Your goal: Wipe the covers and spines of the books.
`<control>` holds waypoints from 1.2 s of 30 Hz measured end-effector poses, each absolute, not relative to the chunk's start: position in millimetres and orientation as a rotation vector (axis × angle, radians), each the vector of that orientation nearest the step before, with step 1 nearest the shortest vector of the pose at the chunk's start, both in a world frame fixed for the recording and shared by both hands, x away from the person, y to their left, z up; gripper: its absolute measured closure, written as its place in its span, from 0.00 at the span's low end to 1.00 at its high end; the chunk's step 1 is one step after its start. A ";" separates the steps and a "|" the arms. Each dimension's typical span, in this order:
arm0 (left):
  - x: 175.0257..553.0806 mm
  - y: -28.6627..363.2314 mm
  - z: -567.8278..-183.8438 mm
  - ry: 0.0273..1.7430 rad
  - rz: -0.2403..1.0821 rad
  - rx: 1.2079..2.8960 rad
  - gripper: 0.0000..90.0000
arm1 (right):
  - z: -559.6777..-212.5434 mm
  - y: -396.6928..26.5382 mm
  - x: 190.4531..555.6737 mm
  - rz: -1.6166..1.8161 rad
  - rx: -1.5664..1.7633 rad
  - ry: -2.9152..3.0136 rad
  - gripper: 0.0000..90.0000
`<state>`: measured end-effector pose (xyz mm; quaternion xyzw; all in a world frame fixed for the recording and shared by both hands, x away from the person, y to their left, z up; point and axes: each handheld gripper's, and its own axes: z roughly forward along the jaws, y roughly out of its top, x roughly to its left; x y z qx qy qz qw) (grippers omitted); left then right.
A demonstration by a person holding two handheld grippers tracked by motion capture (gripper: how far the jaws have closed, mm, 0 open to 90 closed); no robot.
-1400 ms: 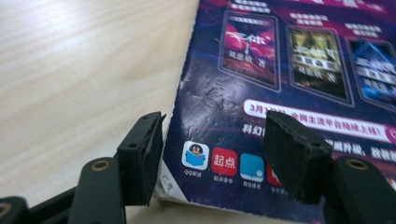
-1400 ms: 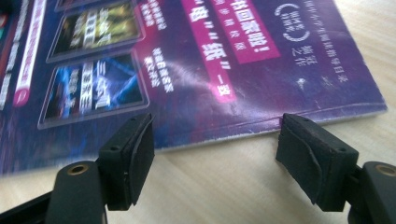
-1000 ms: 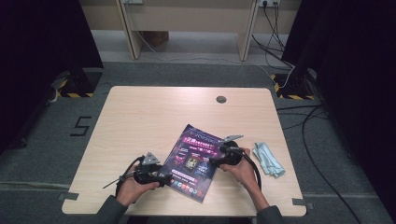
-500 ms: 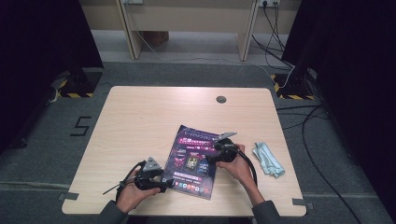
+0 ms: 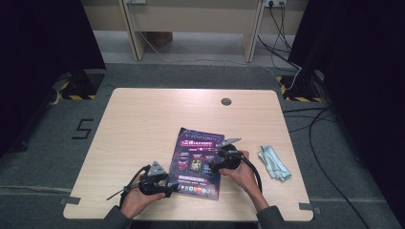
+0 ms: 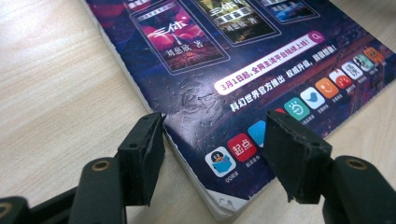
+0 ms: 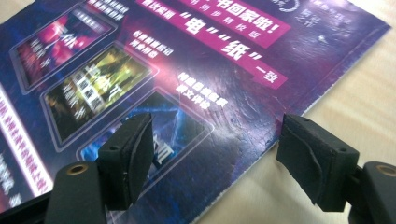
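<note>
A dark purple magazine (image 5: 197,162) lies flat on the light wooden table (image 5: 143,124), near the front edge. My left gripper (image 5: 171,187) is open at its near left corner. In the left gripper view its jaws straddle that corner (image 6: 215,123): one pad beside the magazine's (image 6: 243,60) edge, the other over the cover, neither pressing. My right gripper (image 5: 213,167) is open over the magazine's right side. In the right gripper view its jaws (image 7: 215,123) span the magazine's (image 7: 163,70) right edge, one above the cover and one above bare wood.
A crumpled blue-green cloth (image 5: 273,162) lies on the table to the right of the right hand. A round cable hole (image 5: 226,101) sits near the far edge. Cables run over the floor at the right.
The magazine has turned a little, its far edge swinging left so it lies straighter. Both grippers have barely shifted and their jaws stand as wide as before.
</note>
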<state>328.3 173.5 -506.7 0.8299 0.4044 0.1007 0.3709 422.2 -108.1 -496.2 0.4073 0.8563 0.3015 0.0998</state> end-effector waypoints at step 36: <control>325.5 178.1 -496.3 1.008 0.294 2.049 0.35 | -468.4 -149.2 421.3 0.984 1.233 2.395 0.33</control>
